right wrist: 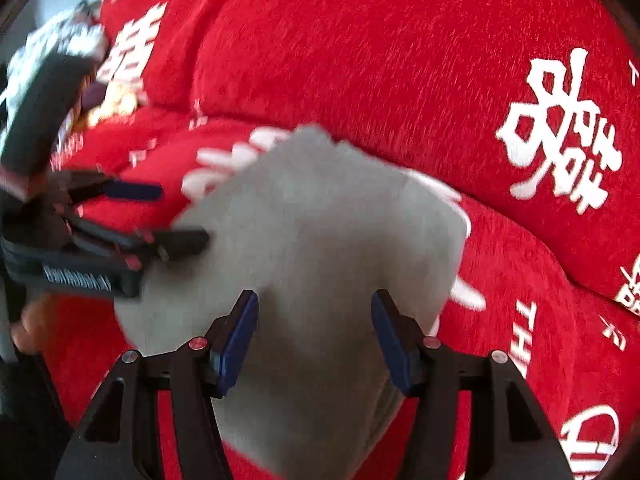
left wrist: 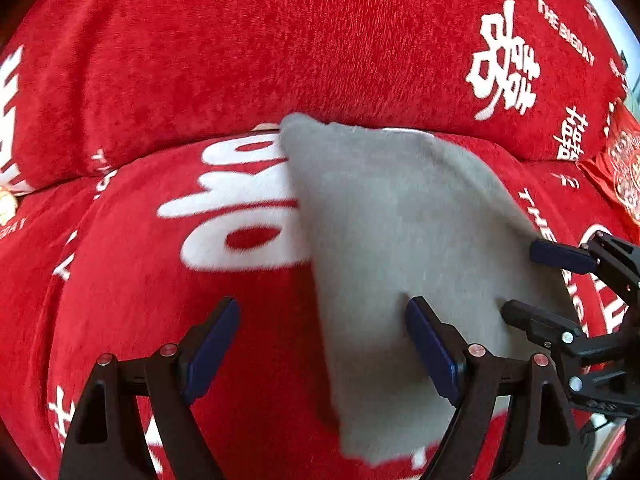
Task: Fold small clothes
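The red cover [left wrist: 280,40] carries white Chinese characters and "THE BIGDAY". A plain grey cloth [left wrist: 392,220] lies flat on it. Left gripper [left wrist: 322,344] and right gripper [right wrist: 314,332] both gape, grasping nothing.

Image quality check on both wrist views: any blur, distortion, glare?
Left wrist: mostly sharp, grey cloth and red blanket lettering crisp, strong fisheye bowing, dark corners, no glare. Right wrist: motion-smeared, cloth edges and lettering streaked, left gripper at the frame's left blurred; its own right gripper stays sharp.
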{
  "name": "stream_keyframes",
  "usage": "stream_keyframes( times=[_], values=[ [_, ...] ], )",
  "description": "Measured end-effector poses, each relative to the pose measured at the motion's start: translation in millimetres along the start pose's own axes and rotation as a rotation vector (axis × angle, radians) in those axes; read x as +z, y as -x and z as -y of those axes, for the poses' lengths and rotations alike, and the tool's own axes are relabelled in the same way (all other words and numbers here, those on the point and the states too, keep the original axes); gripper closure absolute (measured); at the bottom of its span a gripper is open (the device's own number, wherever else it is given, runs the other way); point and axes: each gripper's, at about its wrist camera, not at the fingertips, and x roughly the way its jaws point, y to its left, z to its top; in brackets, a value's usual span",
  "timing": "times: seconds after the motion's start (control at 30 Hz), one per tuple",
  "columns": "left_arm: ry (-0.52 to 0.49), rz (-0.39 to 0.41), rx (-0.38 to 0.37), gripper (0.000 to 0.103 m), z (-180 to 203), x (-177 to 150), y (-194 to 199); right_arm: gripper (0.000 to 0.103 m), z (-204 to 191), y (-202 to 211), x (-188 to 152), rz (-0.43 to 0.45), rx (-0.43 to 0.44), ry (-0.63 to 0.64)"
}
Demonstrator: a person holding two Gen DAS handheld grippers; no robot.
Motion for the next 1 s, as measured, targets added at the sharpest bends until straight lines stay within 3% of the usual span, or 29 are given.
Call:
stream_keyframes(
  times=[0.17,0.27,0.33,0.4,0.53,0.6,0.77,1.0],
  values=[
    [0.002,0.012,-0.022,0.017,-6.6,-20.8,23.0,0.040,-7.6,11.2,-47.8,-0.005,-0.050,0.020],
    [-0.029,0.020,-0.045,0.017,-7.1,-13.8,34.2,0.032,3.5,35.5,-55.4,0.014,-0.017,-0.041],
    [0.015,0.000,-0.110,0.017,-17.7,1.1,32.4,0.022,27.8,50.6,-55.1,0.056,0.056,-0.151],
    [0.088,-0.047,-0.198,0.017,-29.0,18.9,18.3,0.021,57.2,56.8,-53.4,0.097,0.099,-0.282],
    [0.227,-0.120,-0.238,0.017,-40.4,46.8,-16.3,0.021,117.1,34.2,-45.5,0.078,0.216,-0.550],
    [0.263,-0.178,-0.276,0.017,-38.4,52.2,-36.5,0.021,127.3,17.0,-42.2,0.056,0.269,-0.613],
    [0.217,-0.230,-0.314,0.017,-16.7,47.6,-59.7,0.021,125.6,-25.9,-27.9,-0.014,0.340,-0.644],
    [0.189,-0.205,-0.299,0.017,-7.2,45.3,-62.0,0.021,114.7,-47.3,-27.0,-0.050,0.335,-0.627]
  ],
)
